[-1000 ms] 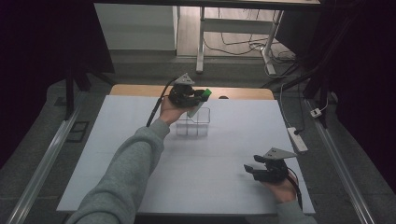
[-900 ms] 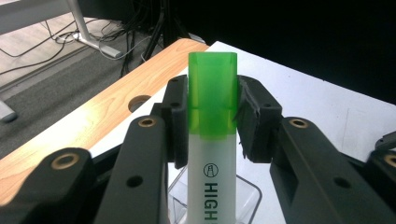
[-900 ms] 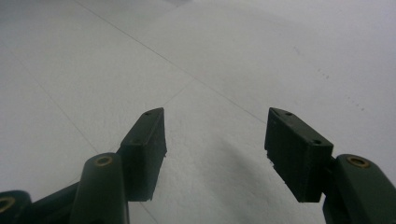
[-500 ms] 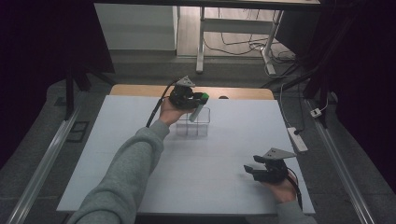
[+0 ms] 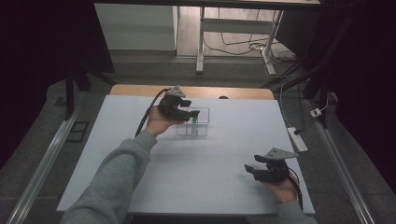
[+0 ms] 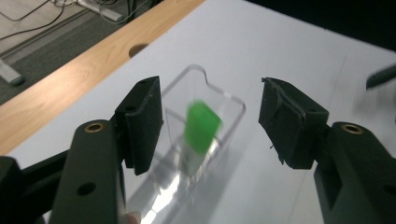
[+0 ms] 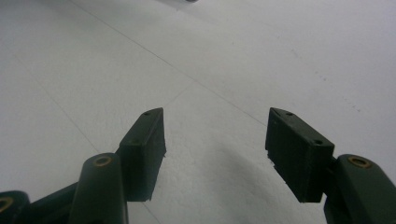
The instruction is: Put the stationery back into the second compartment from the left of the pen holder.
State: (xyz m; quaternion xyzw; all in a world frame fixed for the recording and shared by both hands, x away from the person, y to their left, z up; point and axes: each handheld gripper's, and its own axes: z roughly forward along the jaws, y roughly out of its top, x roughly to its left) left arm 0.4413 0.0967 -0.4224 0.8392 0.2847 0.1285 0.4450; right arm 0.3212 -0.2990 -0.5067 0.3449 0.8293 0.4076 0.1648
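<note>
A clear plastic rack [image 5: 201, 129] stands on the white board [image 5: 210, 158] toward the back. A green-capped tube [image 5: 194, 119] sits upright in it. My left gripper [image 5: 192, 113] hovers at the rack's left side; its jaws have just been opening and stand wide. In the left gripper view the green cap [image 6: 201, 126] lies between the parted jaws of the left gripper [image 6: 210, 121], touching neither pad, with the rack [image 6: 227, 101] below. My right gripper [image 5: 250, 169] rests low at the front right, open and holding nothing. In its own view the right gripper [image 7: 215, 149] faces bare white board.
A strip of wooden tabletop [image 5: 140, 89] with a cable hole [image 5: 223, 97] runs behind the board. A white power strip [image 5: 297, 138] lies off the board's right edge. Metal rails [image 5: 44, 158] flank the table, and desk legs with cables stand beyond.
The left gripper's jaws opened and let go of the green-capped tube, which now sits lower in the rack. The left hand drew back to the left. The right gripper stayed put.
</note>
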